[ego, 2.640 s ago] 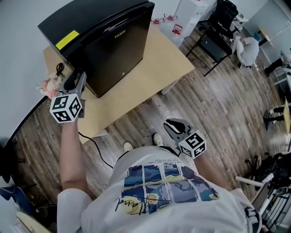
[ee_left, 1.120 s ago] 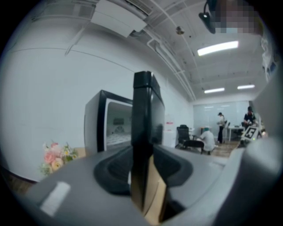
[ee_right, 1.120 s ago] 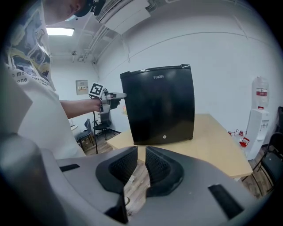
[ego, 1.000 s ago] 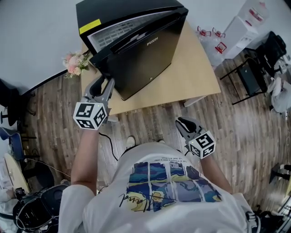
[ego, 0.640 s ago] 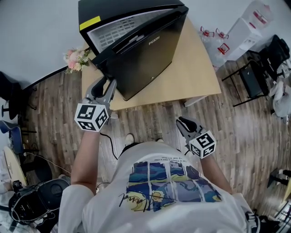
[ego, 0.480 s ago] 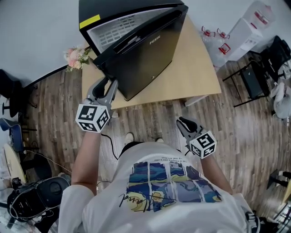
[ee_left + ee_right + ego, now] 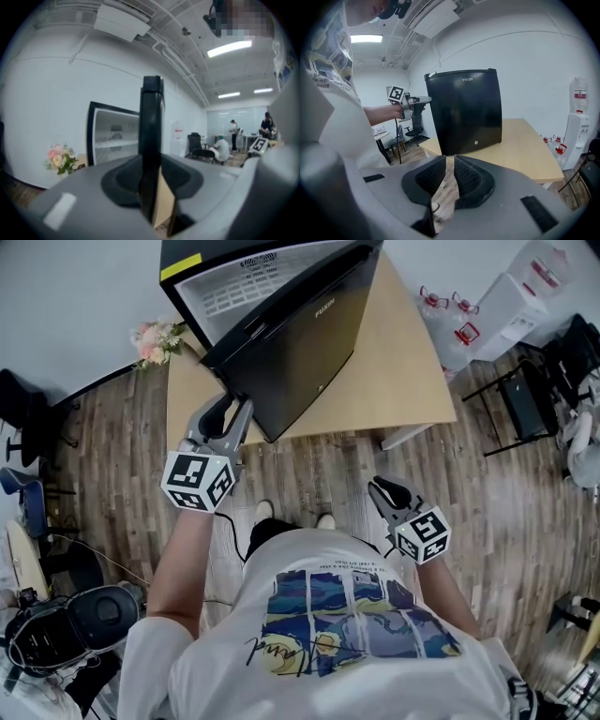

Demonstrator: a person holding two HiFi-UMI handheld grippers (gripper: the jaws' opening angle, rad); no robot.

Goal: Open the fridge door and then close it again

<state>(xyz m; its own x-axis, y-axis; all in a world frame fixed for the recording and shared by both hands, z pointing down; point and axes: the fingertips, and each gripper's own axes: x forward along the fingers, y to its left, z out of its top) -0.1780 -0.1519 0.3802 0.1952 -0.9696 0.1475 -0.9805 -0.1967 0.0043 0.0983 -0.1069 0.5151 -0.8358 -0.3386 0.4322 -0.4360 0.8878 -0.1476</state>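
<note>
bearing fridge (image 7: 302,351), tan table (image 7: 405,381) (plank floor (image 7: 314,476))

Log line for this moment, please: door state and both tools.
fridge door: partly open | left tool: jaws just closing around door edge, not clamped yet | right tool: shut, empty, off the door

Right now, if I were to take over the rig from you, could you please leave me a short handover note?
Left gripper: at the free edge of the fridge door, which stands between its jaws. The jaws have just been closing, but a gap shows on one side, so no firm grip.
Right gripper: low at the person's side, jaws almost together, empty.
Fridge: on the wooden table, door partly open, white inside showing.
Done: opening is under way.
Left: swing the door wider if needed, then close it fully.
</note>
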